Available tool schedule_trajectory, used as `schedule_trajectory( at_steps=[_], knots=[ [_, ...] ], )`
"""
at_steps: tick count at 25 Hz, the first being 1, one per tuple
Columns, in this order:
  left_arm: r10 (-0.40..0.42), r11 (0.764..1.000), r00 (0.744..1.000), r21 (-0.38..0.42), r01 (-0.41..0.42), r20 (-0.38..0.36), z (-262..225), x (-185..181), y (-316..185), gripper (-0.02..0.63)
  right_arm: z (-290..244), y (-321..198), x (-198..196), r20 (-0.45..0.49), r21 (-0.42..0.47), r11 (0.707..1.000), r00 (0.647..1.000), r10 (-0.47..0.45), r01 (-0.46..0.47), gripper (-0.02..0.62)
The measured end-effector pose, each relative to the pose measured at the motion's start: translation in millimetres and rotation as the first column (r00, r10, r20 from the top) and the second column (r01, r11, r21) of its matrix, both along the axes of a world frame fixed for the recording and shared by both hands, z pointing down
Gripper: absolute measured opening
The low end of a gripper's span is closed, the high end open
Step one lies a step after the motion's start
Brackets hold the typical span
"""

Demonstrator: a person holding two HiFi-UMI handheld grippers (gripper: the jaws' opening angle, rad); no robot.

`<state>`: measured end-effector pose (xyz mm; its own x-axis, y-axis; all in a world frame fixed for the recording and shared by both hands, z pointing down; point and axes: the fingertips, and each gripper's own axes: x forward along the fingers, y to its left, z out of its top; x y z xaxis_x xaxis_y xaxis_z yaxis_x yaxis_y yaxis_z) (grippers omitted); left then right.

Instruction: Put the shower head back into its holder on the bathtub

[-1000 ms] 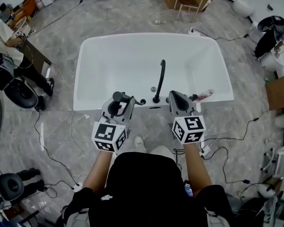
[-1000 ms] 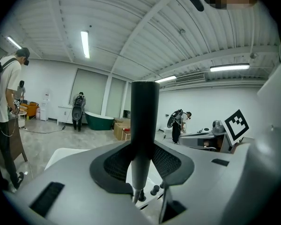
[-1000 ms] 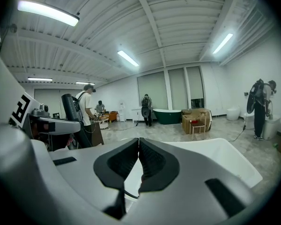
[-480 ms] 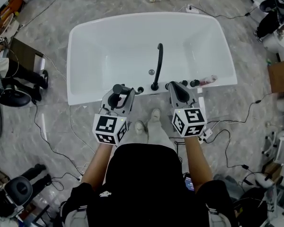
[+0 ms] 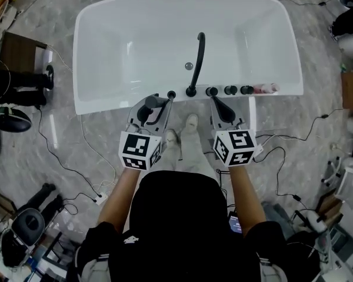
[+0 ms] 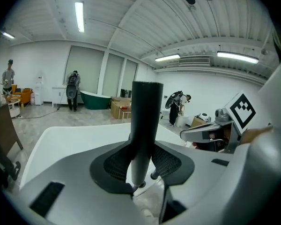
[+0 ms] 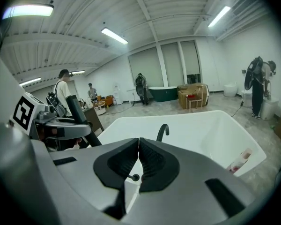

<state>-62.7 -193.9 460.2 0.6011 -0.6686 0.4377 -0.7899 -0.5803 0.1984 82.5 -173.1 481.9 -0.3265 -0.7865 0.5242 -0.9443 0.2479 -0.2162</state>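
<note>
My left gripper [image 5: 155, 106] is shut on the black shower head [image 5: 146, 113], whose straight handle [image 6: 144, 125] stands upright between the pads. It hovers just short of the white bathtub's near rim [image 5: 117, 106]. A small black holder fitting [image 5: 171, 94] sits on that rim, left of the curved black spout [image 5: 197, 63]. My right gripper [image 5: 217, 104] hangs beside it, shut, with nothing between its pads [image 7: 150, 161]. In the right gripper view the spout [image 7: 163, 131] rises beyond the jaws and the left gripper [image 7: 61, 121] shows at the left.
Three black knobs [image 5: 230, 90] line the rim to the right of the spout, with a pink bottle [image 5: 266, 89] beyond them. Cables [image 5: 282, 157] trail over the marble floor on both sides. The person's feet [image 5: 185, 128] stand right at the tub. Other people work in the background.
Both grippers have sunk and drawn closer to the tub's near rim, the shower head still in the left one. The head camera now looks more steeply down on the tub.
</note>
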Motion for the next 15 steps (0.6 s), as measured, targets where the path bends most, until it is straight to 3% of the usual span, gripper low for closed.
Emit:
schedule_trajectory(
  at_steps=[15],
  knots=[
    [-0.062,0.987,0.996,-0.143,0.071,0.068,124,18,-29,0.146,99,-13,9,0.021,-0.17,0.983,0.997,-0.069,0.072,0.023]
  ],
)
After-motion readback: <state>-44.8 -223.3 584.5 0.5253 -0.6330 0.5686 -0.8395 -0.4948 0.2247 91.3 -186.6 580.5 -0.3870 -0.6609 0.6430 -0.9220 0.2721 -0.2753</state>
